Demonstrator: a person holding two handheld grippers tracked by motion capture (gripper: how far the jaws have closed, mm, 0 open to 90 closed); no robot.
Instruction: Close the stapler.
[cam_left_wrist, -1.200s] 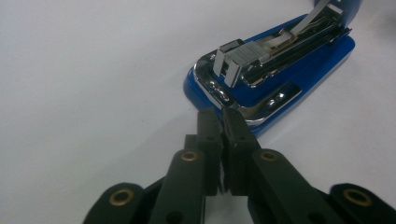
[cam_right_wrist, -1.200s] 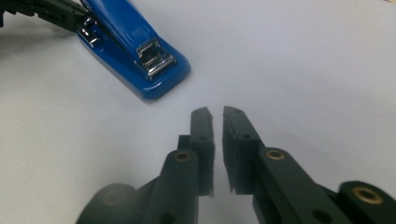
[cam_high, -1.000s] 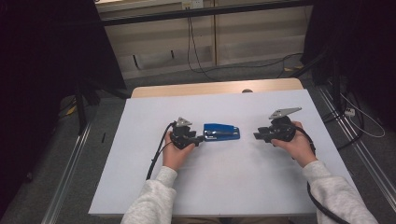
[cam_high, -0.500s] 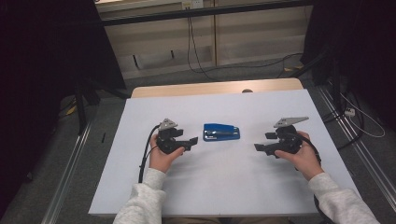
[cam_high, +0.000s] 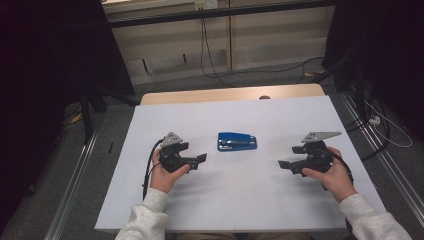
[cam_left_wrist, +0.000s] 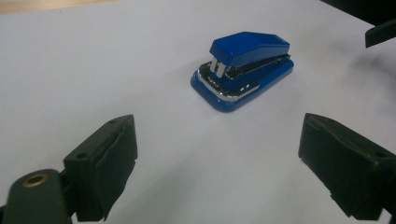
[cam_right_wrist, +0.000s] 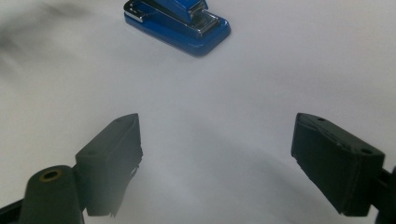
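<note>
High view: the blue stapler (cam_high: 237, 141) lies flat near the middle of the white table (cam_high: 280, 115), free of both tools. The left gripper (cam_high: 197, 160) sits at its eight o'clock, the right gripper (cam_high: 283, 166) at its four o'clock, both apart from it and aimed inward; their jaws have just been opening, with nothing between them (a release, I judge).

Left gripper view: jaws spread wide; the stapler sits at twelve o'clock, closed, glossy blue with a chrome inner rail.

Right gripper view: jaws likewise gaping and empty; the stapler lies at eleven o'clock.
</note>
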